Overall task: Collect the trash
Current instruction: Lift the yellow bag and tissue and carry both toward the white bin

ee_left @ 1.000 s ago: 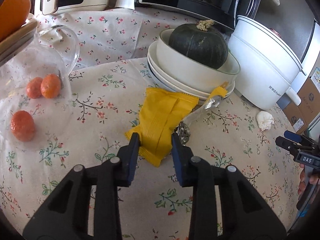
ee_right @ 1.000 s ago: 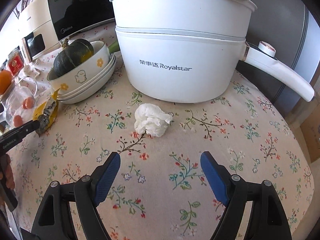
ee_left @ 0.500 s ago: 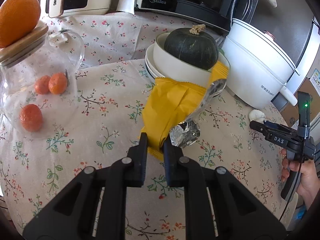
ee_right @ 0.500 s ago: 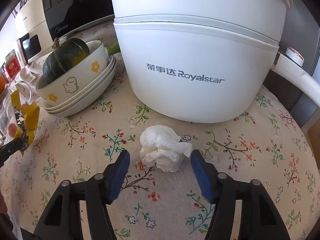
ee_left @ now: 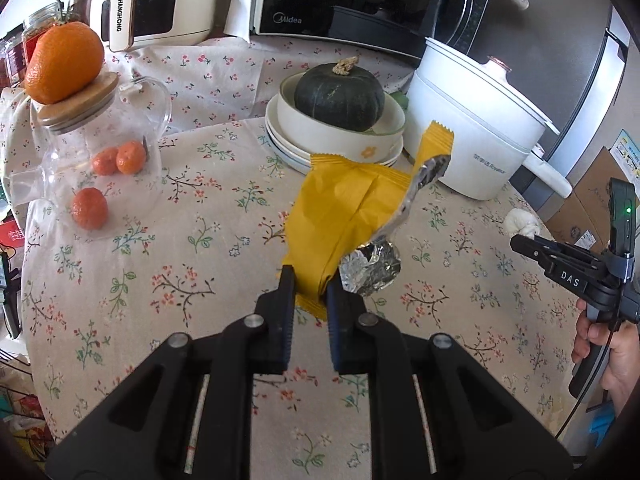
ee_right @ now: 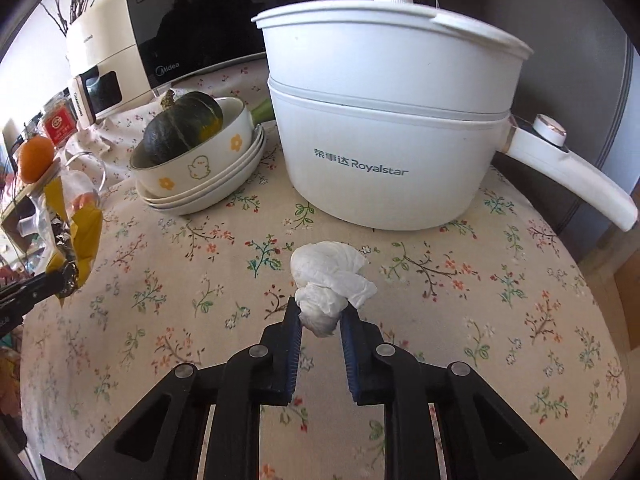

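The left gripper pinches the yellow wrapper's near end; the right gripper's jaws are closing on the tissue wad

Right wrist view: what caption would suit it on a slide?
Right gripper, its jaws closing on a crumpled white tissue before a white Royalstar pot on a floral tablecloth.

Your yellow snack wrapper hangs clear of the floral tablecloth, pinched at its lower corner and standing up crumpled, its torn top strip flopped to the right with the silver foil lining showing in a wad beside it. Your crumpled white tissue is a loose, lumpy ball in front of the white pot, its near end squeezed narrow while the rest bulges out beyond.
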`<action>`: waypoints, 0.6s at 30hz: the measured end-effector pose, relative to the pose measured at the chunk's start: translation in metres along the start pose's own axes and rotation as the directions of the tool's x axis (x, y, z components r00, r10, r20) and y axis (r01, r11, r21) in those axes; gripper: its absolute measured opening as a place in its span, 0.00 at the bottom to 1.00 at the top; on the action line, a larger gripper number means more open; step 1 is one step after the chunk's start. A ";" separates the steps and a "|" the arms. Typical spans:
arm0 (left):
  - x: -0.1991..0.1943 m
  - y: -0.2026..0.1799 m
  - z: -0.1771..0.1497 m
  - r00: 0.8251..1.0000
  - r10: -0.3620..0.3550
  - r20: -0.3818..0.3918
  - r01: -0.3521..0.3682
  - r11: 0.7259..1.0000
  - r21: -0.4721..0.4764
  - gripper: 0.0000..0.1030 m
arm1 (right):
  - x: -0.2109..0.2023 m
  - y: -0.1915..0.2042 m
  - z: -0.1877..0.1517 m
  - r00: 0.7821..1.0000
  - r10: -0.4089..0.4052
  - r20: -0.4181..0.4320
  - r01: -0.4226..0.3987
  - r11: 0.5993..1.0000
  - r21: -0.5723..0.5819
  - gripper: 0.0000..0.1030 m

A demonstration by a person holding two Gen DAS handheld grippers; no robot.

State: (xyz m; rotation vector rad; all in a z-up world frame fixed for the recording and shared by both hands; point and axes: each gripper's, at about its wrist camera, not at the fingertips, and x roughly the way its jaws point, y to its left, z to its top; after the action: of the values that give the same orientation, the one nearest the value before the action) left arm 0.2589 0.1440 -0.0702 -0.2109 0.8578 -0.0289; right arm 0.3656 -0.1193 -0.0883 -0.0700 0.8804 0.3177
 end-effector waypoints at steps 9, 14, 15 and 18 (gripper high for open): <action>-0.051 -0.032 -0.034 0.999 -0.045 -0.004 0.045 0.999 0.019 0.15 | -0.090 -0.009 -0.051 1.000 -0.012 0.015 0.012 0.999 0.032 0.19; -0.076 -0.053 -0.055 0.998 -0.055 -0.005 0.055 0.998 0.035 0.15 | -0.134 -0.014 -0.079 0.999 -0.038 0.023 0.037 0.999 0.017 0.19; -0.080 -0.058 -0.058 0.998 -0.055 -0.005 0.055 0.998 0.040 0.15 | -0.142 -0.015 -0.084 0.999 -0.042 0.023 0.041 0.999 0.014 0.19; -0.094 -0.071 -0.068 0.997 -0.071 -0.007 0.071 0.997 0.043 0.15 | -0.162 -0.018 -0.097 0.999 -0.047 0.022 0.047 0.999 0.001 0.19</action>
State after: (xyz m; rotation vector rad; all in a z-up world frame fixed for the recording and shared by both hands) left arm 0.1503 0.0728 -0.0289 -0.2005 0.8545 -0.1148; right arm 0.2025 -0.1946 -0.0269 -0.0870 0.8556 0.2737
